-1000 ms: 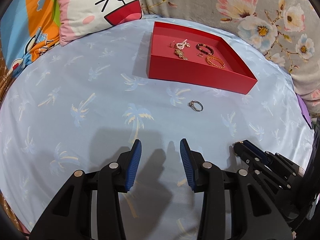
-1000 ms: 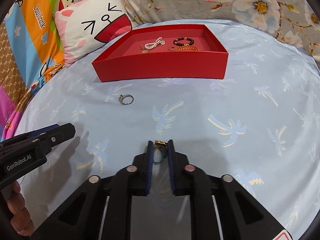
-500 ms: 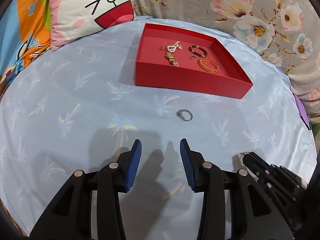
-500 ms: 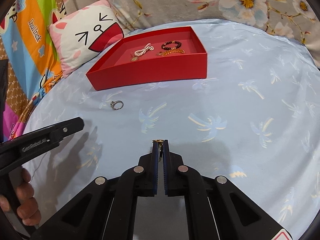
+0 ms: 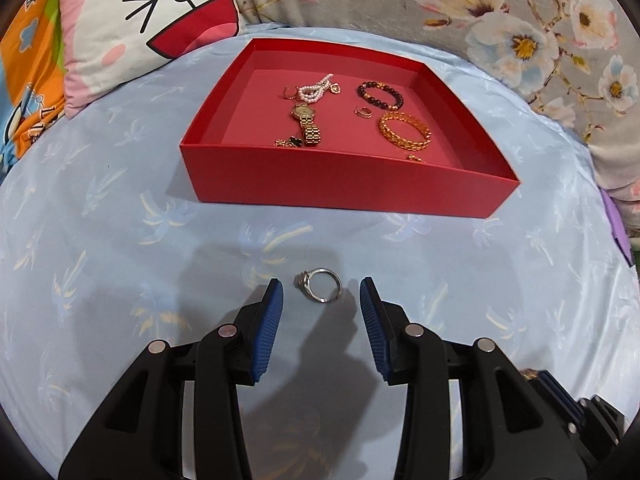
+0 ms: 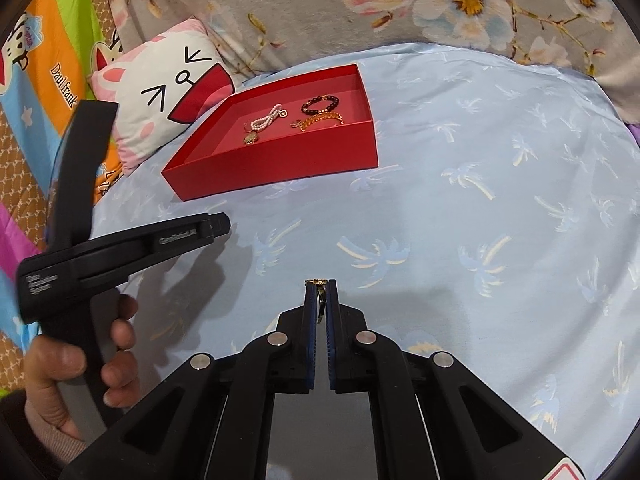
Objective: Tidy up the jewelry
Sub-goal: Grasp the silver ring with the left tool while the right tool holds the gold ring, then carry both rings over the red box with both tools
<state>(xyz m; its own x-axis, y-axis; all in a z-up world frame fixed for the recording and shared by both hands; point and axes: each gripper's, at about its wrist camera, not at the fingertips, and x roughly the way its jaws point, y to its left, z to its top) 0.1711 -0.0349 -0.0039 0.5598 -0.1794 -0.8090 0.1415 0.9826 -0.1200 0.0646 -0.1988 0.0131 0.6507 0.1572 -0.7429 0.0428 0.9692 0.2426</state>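
- The silver ring (image 5: 320, 285) lies flat on the bed sheet (image 5: 120, 280), on the near side of the red tray (image 5: 344, 184) — just ahead of the left hand-held gripper (image 5: 321, 292), between its fingertips.
- Its jaws stand released, untouching; the ring's stone points toward the left finger.
- The right hand-held gripper (image 6: 320, 285) is farther off — clenched on a gold ring (image 6: 319, 282).
- My guess: left goes straight down, then closes.
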